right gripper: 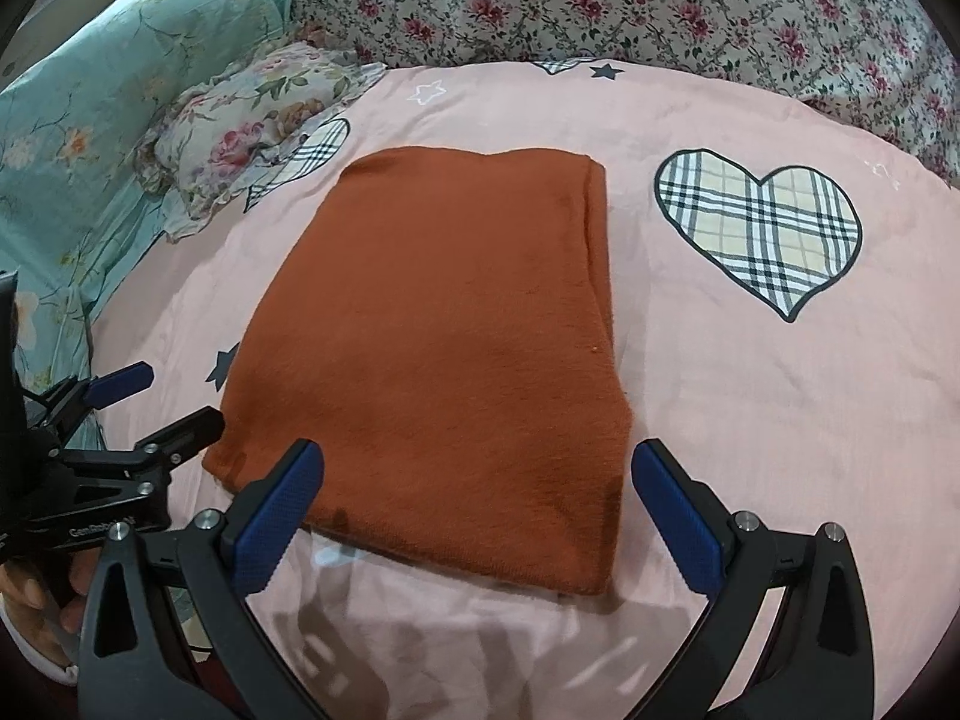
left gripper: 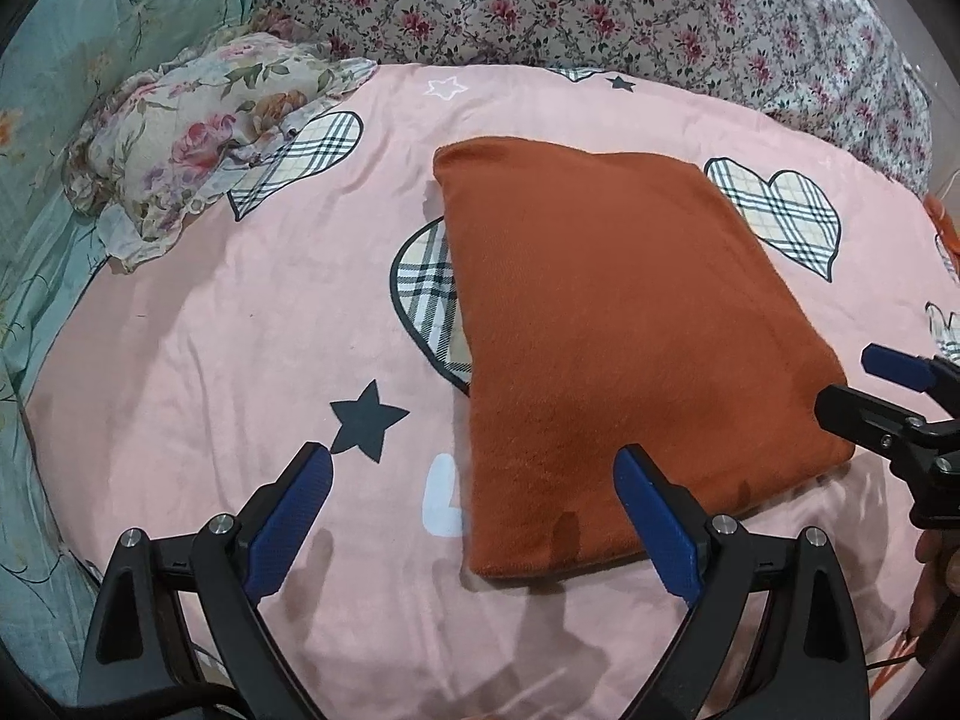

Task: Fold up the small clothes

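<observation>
A rust-orange fleece garment (left gripper: pixel 624 348) lies folded into a flat rectangle on the pink bedsheet (left gripper: pixel 252 336); the right wrist view shows the same garment (right gripper: pixel 444 348) in the middle of the bed. My left gripper (left gripper: pixel 474 480) hovers open just above its near left corner, nothing between the blue pads. My right gripper (right gripper: pixel 474 477) is open over the garment's near edge, also empty. The right gripper (left gripper: pixel 864 384) shows at the right edge of the left wrist view, and the left gripper (right gripper: pixel 156 396) at the left edge of the right wrist view, both apart from the cloth.
A floral frilled pillow (left gripper: pixel 198 138) lies at the back left on a teal floral cover (left gripper: pixel 90 36). A bunched flowered quilt (left gripper: pixel 600 6) runs along the back. A person's hand (right gripper: pixel 30 606) holds the left gripper's handle. The pink sheet (right gripper: pixel 780 396) carries plaid hearts and stars.
</observation>
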`<move>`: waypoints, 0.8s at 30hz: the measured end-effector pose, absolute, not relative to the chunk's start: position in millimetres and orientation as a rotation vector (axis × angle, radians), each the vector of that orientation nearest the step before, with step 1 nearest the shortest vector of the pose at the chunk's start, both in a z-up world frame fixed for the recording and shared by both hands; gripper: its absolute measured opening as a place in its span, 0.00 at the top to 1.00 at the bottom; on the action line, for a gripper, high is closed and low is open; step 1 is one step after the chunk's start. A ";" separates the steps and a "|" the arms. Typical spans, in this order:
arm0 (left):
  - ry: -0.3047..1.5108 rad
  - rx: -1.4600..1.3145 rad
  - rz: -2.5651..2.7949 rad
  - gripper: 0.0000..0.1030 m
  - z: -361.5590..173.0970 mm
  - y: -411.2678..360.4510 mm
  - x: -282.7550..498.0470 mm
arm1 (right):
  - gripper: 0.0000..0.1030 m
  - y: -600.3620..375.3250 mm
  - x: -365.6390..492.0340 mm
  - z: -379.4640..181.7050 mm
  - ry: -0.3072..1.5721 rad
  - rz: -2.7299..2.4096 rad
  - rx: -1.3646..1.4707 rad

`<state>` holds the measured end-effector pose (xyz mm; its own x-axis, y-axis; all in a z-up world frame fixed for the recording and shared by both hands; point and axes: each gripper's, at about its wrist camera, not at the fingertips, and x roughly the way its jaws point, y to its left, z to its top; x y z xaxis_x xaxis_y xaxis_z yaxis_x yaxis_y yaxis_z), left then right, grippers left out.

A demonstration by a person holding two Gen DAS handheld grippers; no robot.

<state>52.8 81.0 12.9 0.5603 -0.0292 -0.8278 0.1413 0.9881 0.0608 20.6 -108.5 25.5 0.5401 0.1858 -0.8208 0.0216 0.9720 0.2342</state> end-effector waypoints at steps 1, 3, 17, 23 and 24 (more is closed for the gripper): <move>0.975 0.122 -0.108 0.08 12.3 79.7 54.8 | 0.01 -110.2 21.3 24.4 1.001 0.096 0.233; 0.978 0.122 -0.113 0.08 11.8 76.4 56.5 | 0.01 -111.7 22.4 22.5 1.007 0.094 0.243; 0.983 0.125 -0.122 0.07 12.9 71.9 69.4 | 0.01 -114.5 36.3 20.0 1.023 0.104 0.239; 0.987 0.116 -0.121 0.07 12.8 72.8 73.6 | 0.01 -107.1 39.8 18.0 1.036 0.125 0.224; 0.988 0.115 -0.121 0.07 12.6 72.4 73.9 | 0.01 -106.4 40.2 17.7 1.037 0.128 0.224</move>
